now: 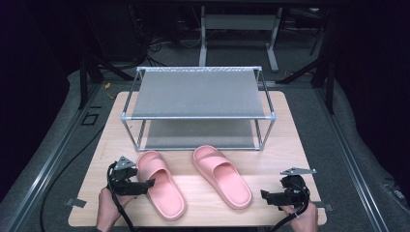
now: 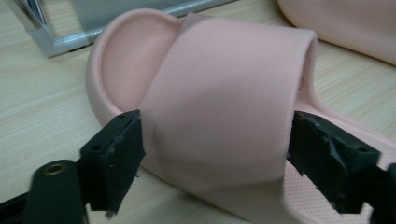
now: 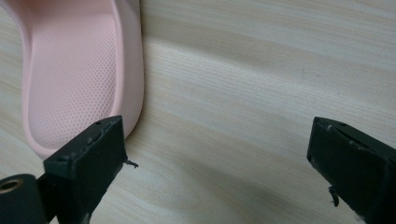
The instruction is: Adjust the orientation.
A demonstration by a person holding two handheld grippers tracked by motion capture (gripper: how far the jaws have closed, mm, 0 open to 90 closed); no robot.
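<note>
Two pink slide slippers lie side by side on the wooden table (image 1: 285,145), the left slipper (image 1: 164,188) and the right slipper (image 1: 223,178), toes toward the rack. My left gripper (image 1: 146,186) is open at the left slipper's side. In the left gripper view its jaws straddle the strap (image 2: 224,93), one on each side and close against it; the left gripper (image 2: 217,140) has not squeezed it. My right gripper (image 1: 266,195) is open over bare wood just right of the right slipper's heel (image 3: 70,79), with nothing between the jaws of the right gripper (image 3: 215,158).
A two-tier metal shoe rack (image 1: 198,92) with grey fabric shelves stands at the back of the table, both shelves bare. Its frame corner (image 2: 42,32) is near the left slipper's toe. Dark floor, cables and stands surround the table.
</note>
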